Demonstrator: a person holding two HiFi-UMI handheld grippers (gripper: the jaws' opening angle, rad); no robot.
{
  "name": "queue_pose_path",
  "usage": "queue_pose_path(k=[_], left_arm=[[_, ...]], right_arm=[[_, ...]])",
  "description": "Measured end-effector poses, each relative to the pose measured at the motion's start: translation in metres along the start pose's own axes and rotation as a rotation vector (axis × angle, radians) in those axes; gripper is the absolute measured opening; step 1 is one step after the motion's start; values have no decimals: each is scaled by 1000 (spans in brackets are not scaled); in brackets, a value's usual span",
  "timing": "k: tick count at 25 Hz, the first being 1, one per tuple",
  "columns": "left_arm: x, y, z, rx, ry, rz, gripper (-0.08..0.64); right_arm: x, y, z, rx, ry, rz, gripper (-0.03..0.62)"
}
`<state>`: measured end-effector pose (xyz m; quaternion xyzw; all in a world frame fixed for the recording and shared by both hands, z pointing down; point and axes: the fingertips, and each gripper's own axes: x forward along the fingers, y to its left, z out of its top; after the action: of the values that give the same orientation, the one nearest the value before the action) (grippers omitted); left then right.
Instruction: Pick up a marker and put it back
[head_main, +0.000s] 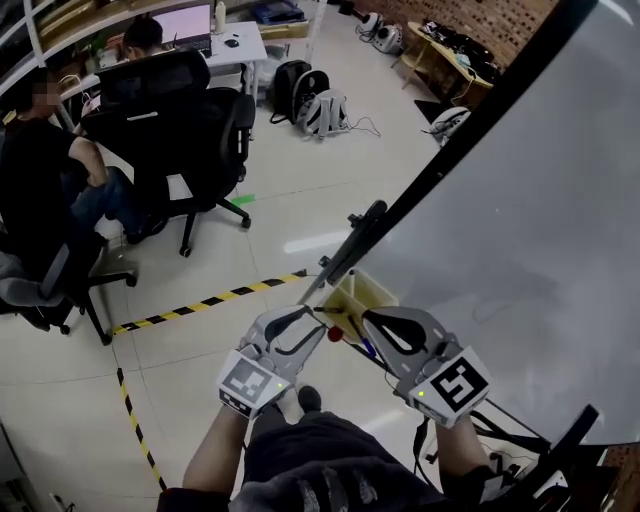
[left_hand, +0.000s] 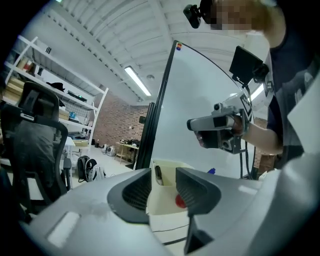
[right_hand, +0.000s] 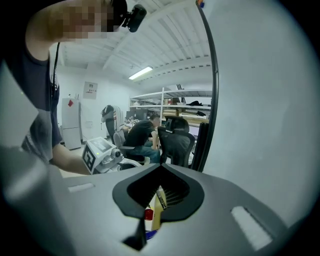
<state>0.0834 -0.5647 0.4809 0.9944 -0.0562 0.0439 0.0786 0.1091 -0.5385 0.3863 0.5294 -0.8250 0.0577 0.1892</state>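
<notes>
Got the left gripper (left_hand: 162, 176) spread wide with nothing in it, right gripper (right_hand: 160, 166) pressed together at the tips, nothing visibly pinched. Can only catch bits of the markers just past both sets of tips: a red marker cap (head_main: 335, 333) in the cream tray (head_main: 372, 290), plus a dark marker (right_hand: 161, 198) half blocked by the right jaws. Can't make out much of the blue marker (head_main: 368, 348), mostly hidden.

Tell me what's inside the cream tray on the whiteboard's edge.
A red cap and a black marker show in the tray. The jaws of the left gripper hide much of the tray floor, so any others cannot be counted.
</notes>
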Motion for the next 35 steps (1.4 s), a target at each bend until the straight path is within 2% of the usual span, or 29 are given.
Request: queue_pose_path(k=[6, 8, 11, 24, 30, 35], left_arm=[[14, 5, 3, -31, -100, 24, 148], [15, 5, 5, -27, -118, 32, 121], [16, 6, 7, -32, -136, 53, 40], [21, -7, 19, -57, -173, 61, 35], [3, -10, 57, -46, -200, 85, 35], [-9, -13, 102, 51, -197, 142, 35]], right_arm=[[0, -1, -9, 12, 21, 3, 0], [-1, -2, -9, 12, 23, 7, 0], [-1, -2, -11, 9, 24, 16, 0], [-9, -6, -15, 11, -12, 64, 0], [-12, -9, -7, 14, -55, 78, 0], [-16, -20, 2, 9, -123, 114, 0]])
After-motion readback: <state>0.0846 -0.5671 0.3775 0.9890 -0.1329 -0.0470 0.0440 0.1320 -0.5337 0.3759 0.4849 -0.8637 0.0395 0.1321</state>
